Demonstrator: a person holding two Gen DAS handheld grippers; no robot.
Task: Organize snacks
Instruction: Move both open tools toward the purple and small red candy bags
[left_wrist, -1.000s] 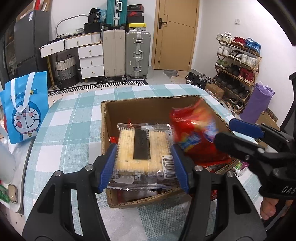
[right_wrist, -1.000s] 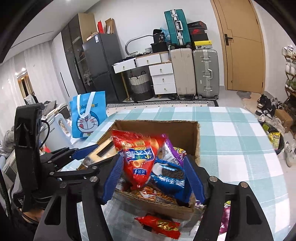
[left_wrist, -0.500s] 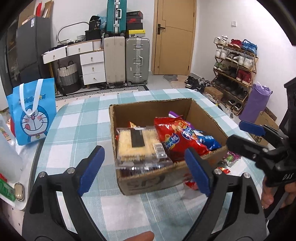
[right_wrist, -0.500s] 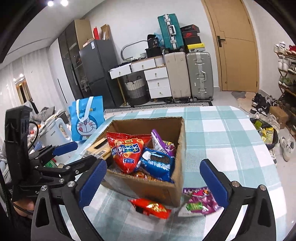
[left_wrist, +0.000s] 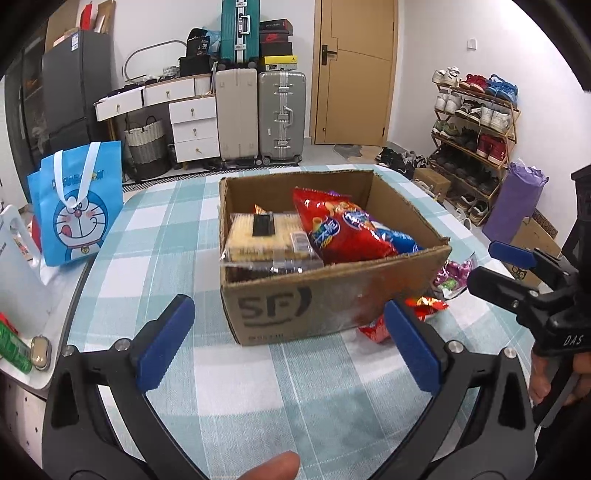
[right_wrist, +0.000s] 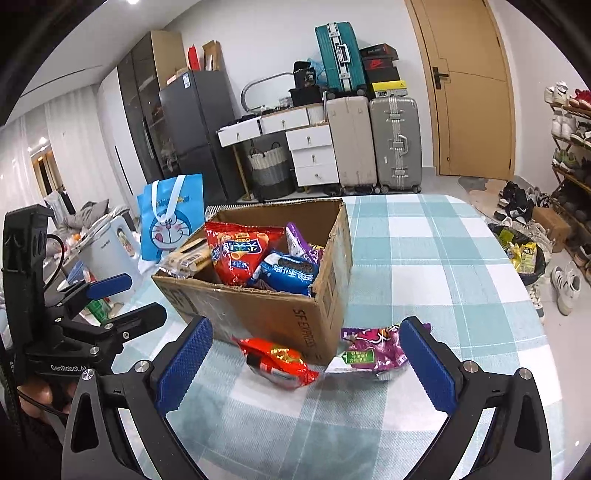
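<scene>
Left gripper: jaws opening wide, nothing between them; faces the near wall of the cardboard box, crackers pack inside at left
Right gripper: spread wide, empty; nearer to the loose packets
Red packet: on the checked tablecloth just ahead, long axis slanting left to right
Purple packet: beside the right jaw, at the box corner
Obstruction: box wall close behind both packets

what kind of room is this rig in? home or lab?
Most likely a lived-in home, probably a dining or entry area. A shoe rack full of shoes stands by the door, suitcases are stacked against the wall, and a fridge stands behind the table with its checked cloth.
</scene>
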